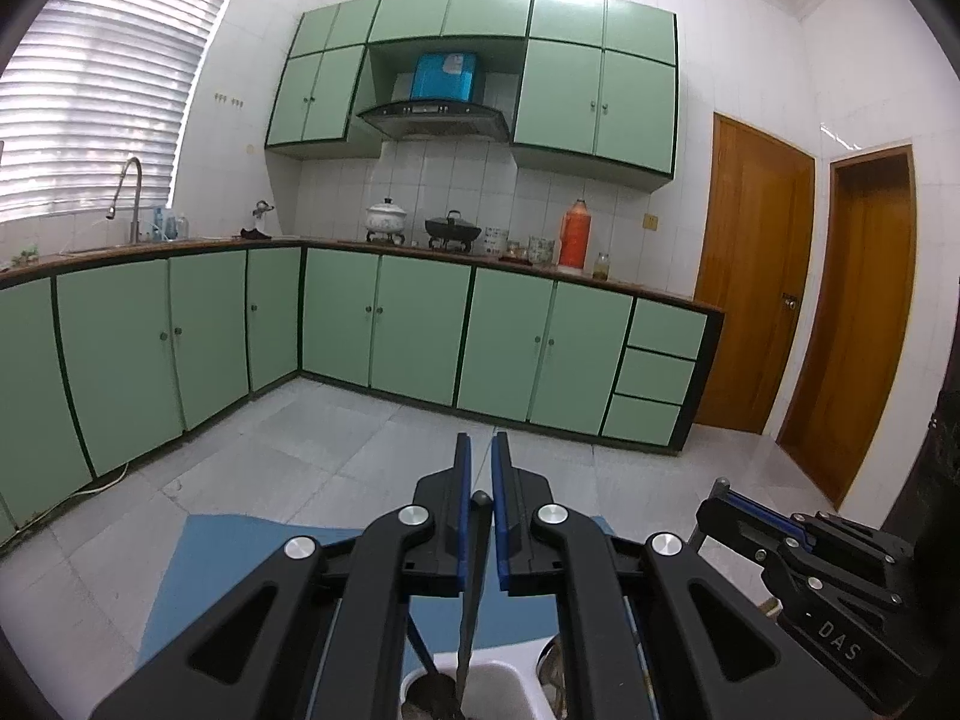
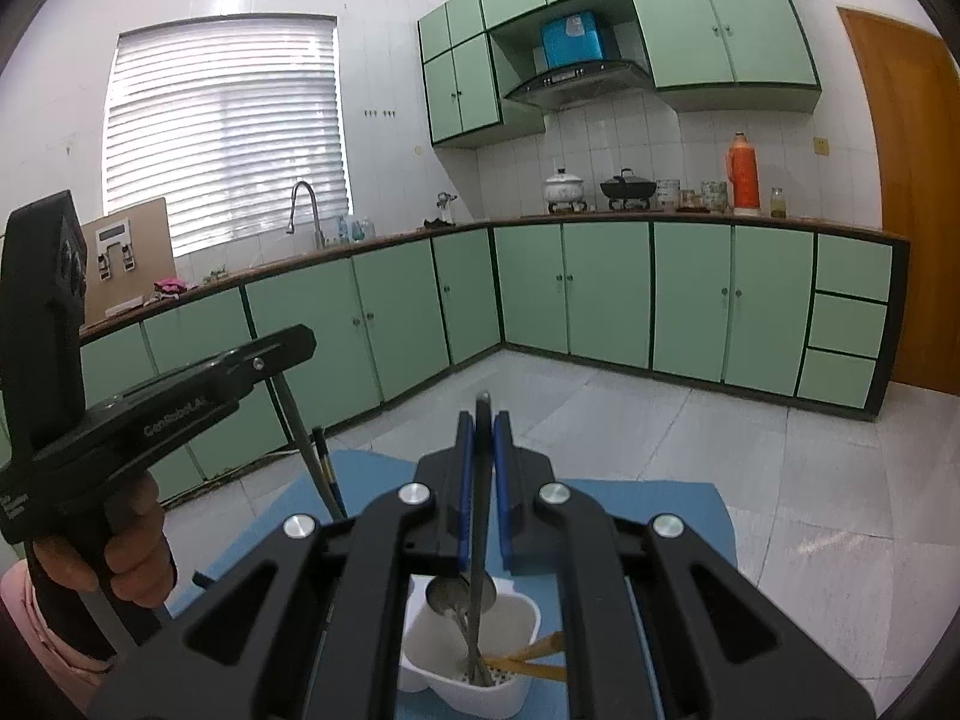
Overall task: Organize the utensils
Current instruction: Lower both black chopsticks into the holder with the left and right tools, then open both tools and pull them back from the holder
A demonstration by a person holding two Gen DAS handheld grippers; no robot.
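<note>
Both grippers grip utensils upright over white holder point(image 2: 468, 654) on blue mat point(image 2: 690, 516), apparently to drop handles-up. Right gripper point(image 2: 483, 438) clamped on metal utensil point(image 2: 477, 540), its end down in holder beside spoon point(image 2: 459, 597), chopsticks point(image 2: 540, 657). Left gripper point(image 1: 481, 462) pinches dark utensil point(image 1: 471, 576), tip inside holder near mat's near edge.

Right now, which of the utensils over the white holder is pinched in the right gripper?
The grey metal utensil, standing upright between the right gripper's blue pads, its lower end in the white holder. The wooden chopsticks lie loose inside.
</note>
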